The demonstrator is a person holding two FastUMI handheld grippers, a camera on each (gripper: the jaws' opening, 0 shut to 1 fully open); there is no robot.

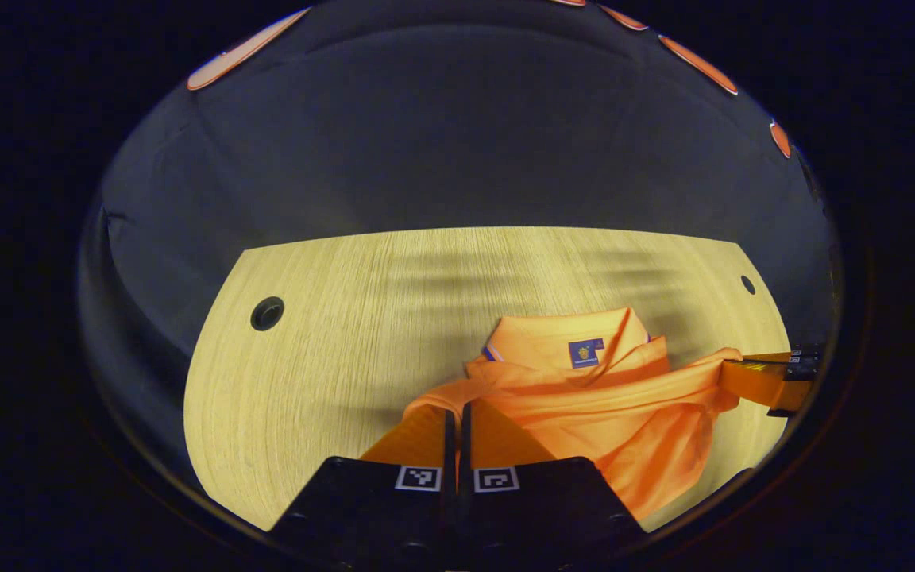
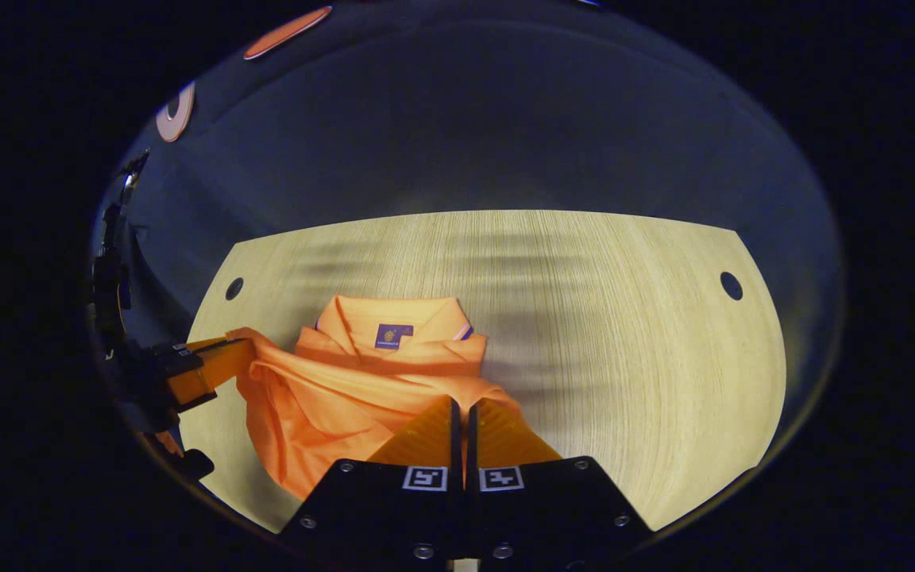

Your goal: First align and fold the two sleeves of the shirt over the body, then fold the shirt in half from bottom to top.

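An orange polo shirt [image 1: 584,397] lies bunched on the wooden table [image 1: 362,318], its collar and blue label [image 1: 586,352] at the far side. My left gripper [image 1: 455,409] is shut on a fabric edge at the shirt's near left. In the left gripper view, the right gripper [image 1: 775,381] pinches the same edge farther right, and the cloth is pulled taut and raised between them. In the right gripper view, the right gripper [image 2: 461,401] is shut on the shirt [image 2: 330,397] below the collar label [image 2: 394,335]. There the left gripper [image 2: 203,369] holds the fabric at the left.
The table has round cable holes near its far corners [image 1: 267,313] [image 1: 747,284] [image 2: 731,285]. Dark booth cloth rises behind the table's far edge. Bare tabletop [image 2: 624,342] stretches to the right of the shirt in the right gripper view.
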